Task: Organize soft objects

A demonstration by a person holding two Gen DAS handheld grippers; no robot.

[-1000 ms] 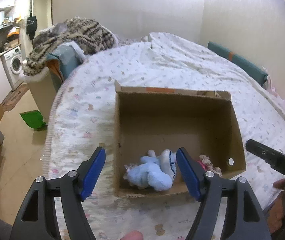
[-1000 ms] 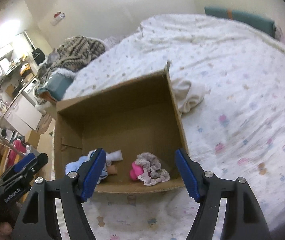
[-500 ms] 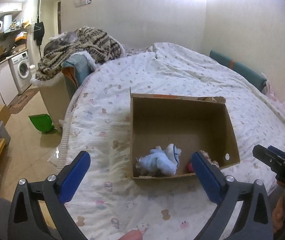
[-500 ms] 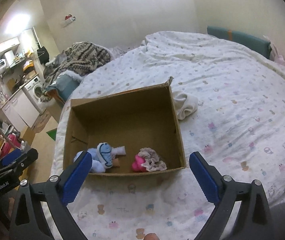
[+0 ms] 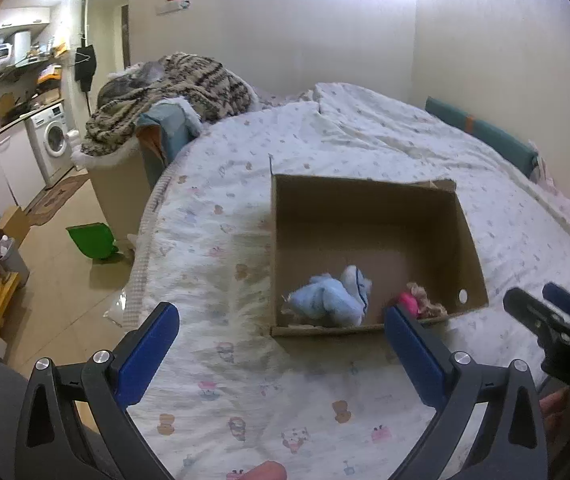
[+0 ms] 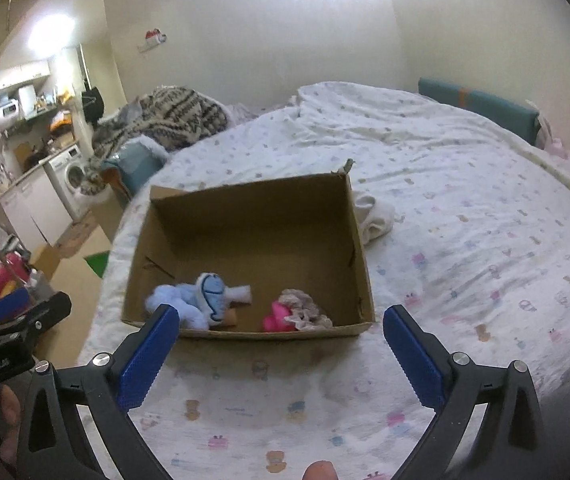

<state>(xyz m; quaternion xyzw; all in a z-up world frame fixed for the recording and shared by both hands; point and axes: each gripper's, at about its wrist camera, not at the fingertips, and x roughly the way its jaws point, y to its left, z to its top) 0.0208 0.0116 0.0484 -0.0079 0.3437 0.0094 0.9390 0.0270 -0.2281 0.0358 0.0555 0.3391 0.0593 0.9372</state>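
Note:
An open cardboard box (image 5: 369, 184) (image 6: 359, 240) sits on the bed. Inside near its front wall lie a light blue plush toy (image 5: 329, 300) (image 6: 199, 296) and a pink toy with frilly beige fabric (image 5: 417, 302) (image 6: 297, 312). A white cloth (image 6: 375, 218) lies on the bed beside the box's right wall. My left gripper (image 5: 281, 352) is open and empty, held back above the bed in front of the box. My right gripper (image 6: 281, 352) is open and empty too, in front of the box. Each gripper shows at the edge of the other's view.
The bed (image 5: 285, 400) has a white patterned cover. A striped knit blanket (image 5: 173, 92) piles on a chair beyond the bed's left side. A green dustpan (image 5: 91, 240) lies on the floor. A washing machine (image 5: 53, 140) stands at far left. A teal cushion (image 6: 477, 104) lines the right wall.
Both grippers have pulled back and up from the box and opened wider. The box and toys now look smaller and farther away.

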